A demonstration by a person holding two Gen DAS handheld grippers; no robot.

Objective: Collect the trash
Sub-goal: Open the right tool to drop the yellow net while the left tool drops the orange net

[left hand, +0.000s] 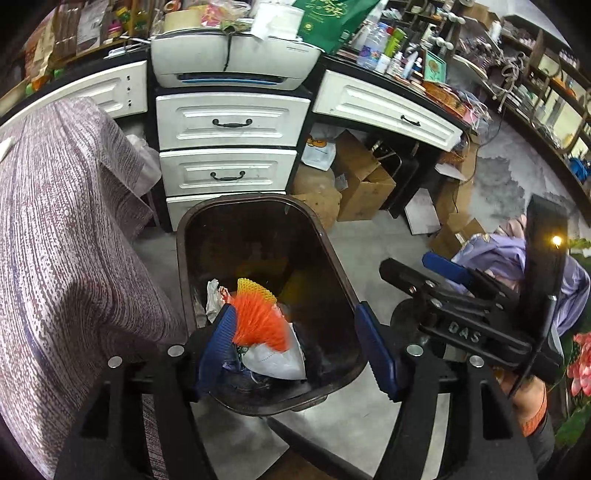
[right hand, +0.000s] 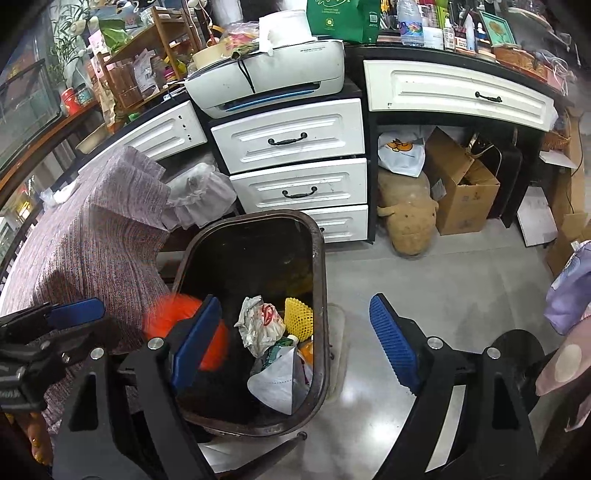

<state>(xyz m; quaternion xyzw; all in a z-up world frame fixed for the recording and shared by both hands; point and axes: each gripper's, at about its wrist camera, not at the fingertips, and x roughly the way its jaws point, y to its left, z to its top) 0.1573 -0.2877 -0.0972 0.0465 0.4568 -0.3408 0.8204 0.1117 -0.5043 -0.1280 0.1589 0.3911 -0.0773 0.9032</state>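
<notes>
1. Hanging over the near end of the dark brown trash bin (left hand: 343,280), the left hand-held gripper (left hand: 295,347) has its blue pads spread wide; an orange foam net (left hand: 260,321), blurred, lies just beside the left pad (left hand: 218,339), and the right pad is clear of it, so nothing is clamped.
2. The right hand-held gripper (right hand: 295,339) also stands wide open and empty; its left pad is over the bin's near left part and its right pad over the grey floor (right hand: 424,280) beside the bin.
3. In the right wrist view the orange net shows as a blur at the bin's left rim, partly hidden behind that gripper's left pad.
4. Inside the bin lie a crumpled white bag with red print (right hand: 260,325), a yellow foam net (right hand: 298,317) and a white face mask (right hand: 280,384), all piled at the near end.
5. A purple-grey woven cloth (left hand: 66,236) drapes down just left of the bin, touching or nearly touching its rim.
6. Behind the bin stands a white drawer unit (right hand: 295,162) with black handles, its lowest drawer partly blocked by the bin.
7. A white printer (right hand: 273,81) sits on top of the drawers.
8. To the right, under the bench (right hand: 458,88), are a cardboard box (right hand: 461,192), a white bag with an orange print (right hand: 400,151) and a tan plush toy (right hand: 406,218).
9. The bench top is crowded with bottles, a green bag (right hand: 343,18) and small items.
</notes>
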